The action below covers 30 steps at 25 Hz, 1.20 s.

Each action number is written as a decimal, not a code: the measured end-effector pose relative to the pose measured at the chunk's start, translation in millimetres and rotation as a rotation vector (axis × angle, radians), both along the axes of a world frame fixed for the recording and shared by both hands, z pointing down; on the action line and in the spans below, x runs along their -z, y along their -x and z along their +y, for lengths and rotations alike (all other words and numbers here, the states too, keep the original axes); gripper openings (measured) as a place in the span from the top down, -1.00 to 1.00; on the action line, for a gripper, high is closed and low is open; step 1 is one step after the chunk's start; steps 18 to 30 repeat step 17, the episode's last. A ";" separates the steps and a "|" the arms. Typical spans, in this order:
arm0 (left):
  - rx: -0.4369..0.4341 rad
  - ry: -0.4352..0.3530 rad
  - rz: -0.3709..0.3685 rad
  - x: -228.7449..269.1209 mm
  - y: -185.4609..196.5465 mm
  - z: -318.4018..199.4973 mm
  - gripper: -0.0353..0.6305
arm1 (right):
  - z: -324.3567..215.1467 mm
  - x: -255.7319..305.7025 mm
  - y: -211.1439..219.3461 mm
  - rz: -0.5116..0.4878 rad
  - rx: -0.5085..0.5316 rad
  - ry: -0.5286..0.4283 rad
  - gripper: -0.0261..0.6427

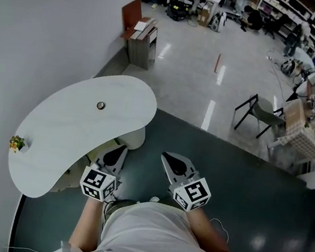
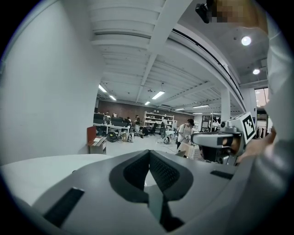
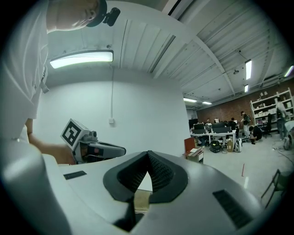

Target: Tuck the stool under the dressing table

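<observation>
The white kidney-shaped dressing table (image 1: 86, 129) stands against the wall at the left. Below its near edge a rounded white part of the stool (image 1: 135, 139) sticks out; the top hides the rest. My left gripper (image 1: 119, 151) is shut and empty, its tip by the table's edge close to the stool. A little to the right, my right gripper (image 1: 169, 157) hovers over the dark floor mat, also shut and empty. In the left gripper view the jaws (image 2: 149, 153) are together, with the right gripper (image 2: 216, 140) beside them. The right gripper view shows closed jaws (image 3: 148, 153) and the left gripper (image 3: 98, 149).
A small yellow-green object (image 1: 16, 143) and a round hole (image 1: 100, 105) are on the tabletop. A dark green mat (image 1: 241, 195) covers the floor under me. A black chair (image 1: 260, 112) stands to the right, a low cabinet (image 1: 141, 43) by the wall beyond.
</observation>
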<state>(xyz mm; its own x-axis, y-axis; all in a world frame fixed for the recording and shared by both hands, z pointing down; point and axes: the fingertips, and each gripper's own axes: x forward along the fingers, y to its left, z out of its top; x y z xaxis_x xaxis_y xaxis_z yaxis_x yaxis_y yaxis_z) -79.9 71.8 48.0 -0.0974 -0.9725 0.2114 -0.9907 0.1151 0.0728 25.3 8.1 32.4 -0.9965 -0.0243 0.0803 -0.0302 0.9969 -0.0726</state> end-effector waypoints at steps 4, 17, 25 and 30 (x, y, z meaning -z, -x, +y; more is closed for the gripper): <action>-0.001 0.012 0.002 -3.8 5.4 1.9 0.88 | 0.0 -4.9 3.4 0.003 -0.010 0.022 0.89; 0.008 0.035 0.008 -4.4 10.4 9.7 0.88 | 2.3 -5.6 3.7 -0.001 -0.029 0.047 0.89; 0.008 0.035 0.008 -4.4 10.4 9.7 0.88 | 2.3 -5.6 3.7 -0.001 -0.029 0.047 0.89; 0.008 0.035 0.008 -4.4 10.4 9.7 0.88 | 2.3 -5.6 3.7 -0.001 -0.029 0.047 0.89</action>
